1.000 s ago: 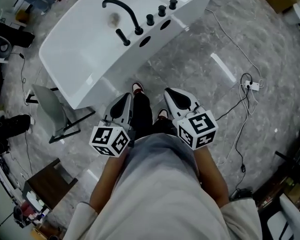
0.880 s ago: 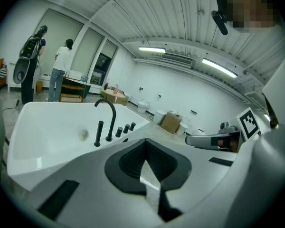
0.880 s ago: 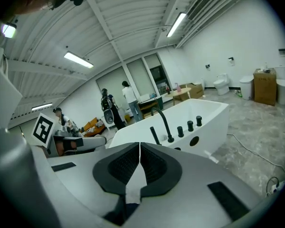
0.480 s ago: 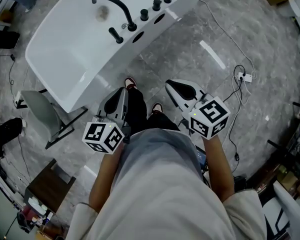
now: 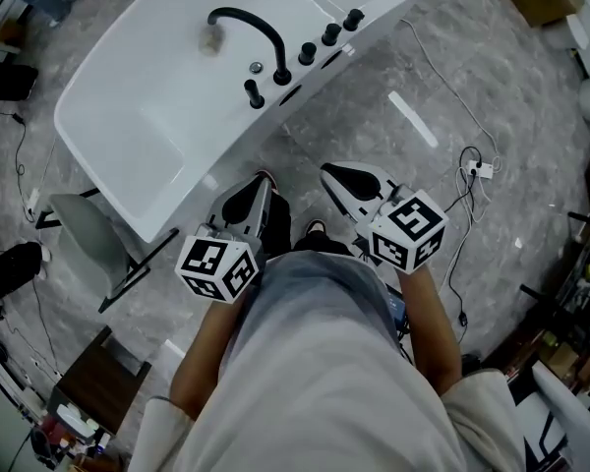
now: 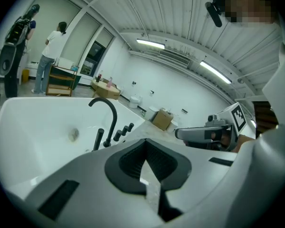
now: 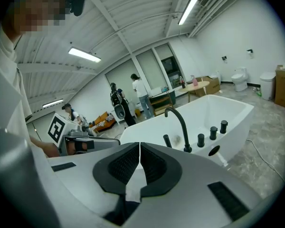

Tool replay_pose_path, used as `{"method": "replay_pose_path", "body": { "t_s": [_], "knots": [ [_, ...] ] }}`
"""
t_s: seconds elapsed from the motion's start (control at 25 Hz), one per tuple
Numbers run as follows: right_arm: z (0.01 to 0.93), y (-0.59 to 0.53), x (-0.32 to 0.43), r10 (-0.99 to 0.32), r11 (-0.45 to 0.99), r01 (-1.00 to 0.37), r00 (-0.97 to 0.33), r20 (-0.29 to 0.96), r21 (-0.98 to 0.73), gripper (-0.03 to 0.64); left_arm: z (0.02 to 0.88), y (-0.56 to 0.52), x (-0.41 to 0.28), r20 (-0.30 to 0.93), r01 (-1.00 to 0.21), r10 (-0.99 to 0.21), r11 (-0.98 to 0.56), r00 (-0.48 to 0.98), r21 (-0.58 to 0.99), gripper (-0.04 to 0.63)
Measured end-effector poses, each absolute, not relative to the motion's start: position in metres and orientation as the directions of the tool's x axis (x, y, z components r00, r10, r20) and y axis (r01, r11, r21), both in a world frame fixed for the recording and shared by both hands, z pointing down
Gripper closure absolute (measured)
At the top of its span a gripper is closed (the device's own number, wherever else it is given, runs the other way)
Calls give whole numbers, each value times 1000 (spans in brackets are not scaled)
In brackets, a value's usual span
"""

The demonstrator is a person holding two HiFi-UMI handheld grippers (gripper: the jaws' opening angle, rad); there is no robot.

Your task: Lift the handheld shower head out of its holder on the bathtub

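Observation:
The handheld shower head (image 5: pixel 253 93) is a short black stick standing upright in its holder on the white bathtub's rim (image 5: pixel 226 150), just left of the arched black faucet (image 5: pixel 251 26) and three black knobs (image 5: pixel 330 34). Both grippers hang over the floor in front of the tub, apart from it. My left gripper (image 5: pixel 255 191) is shut and empty, as is my right gripper (image 5: pixel 328 174). The left gripper view shows the shower head (image 6: pixel 99 139) ahead beyond the closed pads (image 6: pixel 154 163). In the right gripper view the shower head (image 7: pixel 167 140) stands beside the faucet (image 7: pixel 179 122).
A grey chair (image 5: pixel 96 232) stands at the tub's left end and a dark wooden stool (image 5: pixel 98 367) nearer me. A cable and power strip (image 5: pixel 483 168) lie on the marble floor to the right. My feet (image 5: pixel 315 227) are below the grippers. People (image 7: pixel 140 95) stand far behind the tub.
Both grippers have come closer to the tub's rim, and the tub now fills more of the head view. The jaws stayed shut.

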State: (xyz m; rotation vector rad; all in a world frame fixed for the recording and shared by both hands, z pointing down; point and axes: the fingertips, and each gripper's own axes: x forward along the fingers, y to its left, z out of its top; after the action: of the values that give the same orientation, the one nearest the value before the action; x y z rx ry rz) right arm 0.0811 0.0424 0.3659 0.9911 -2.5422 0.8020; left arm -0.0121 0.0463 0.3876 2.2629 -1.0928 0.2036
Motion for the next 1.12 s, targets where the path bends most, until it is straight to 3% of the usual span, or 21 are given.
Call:
{"method": "replay_pose_path", "body": {
  "t_s": [0.44,1.12],
  "knots": [
    [343,-5,11,-572,642,-713,-691,442,-283,597,364,-17,-61,258,-735,-705,-537,661,415,592],
    [352,-48,-31,-612,659,-728,-665,428,-188,595,379,-54,-105,259,-796,-767,-489,587,356,592]
  ]
}}
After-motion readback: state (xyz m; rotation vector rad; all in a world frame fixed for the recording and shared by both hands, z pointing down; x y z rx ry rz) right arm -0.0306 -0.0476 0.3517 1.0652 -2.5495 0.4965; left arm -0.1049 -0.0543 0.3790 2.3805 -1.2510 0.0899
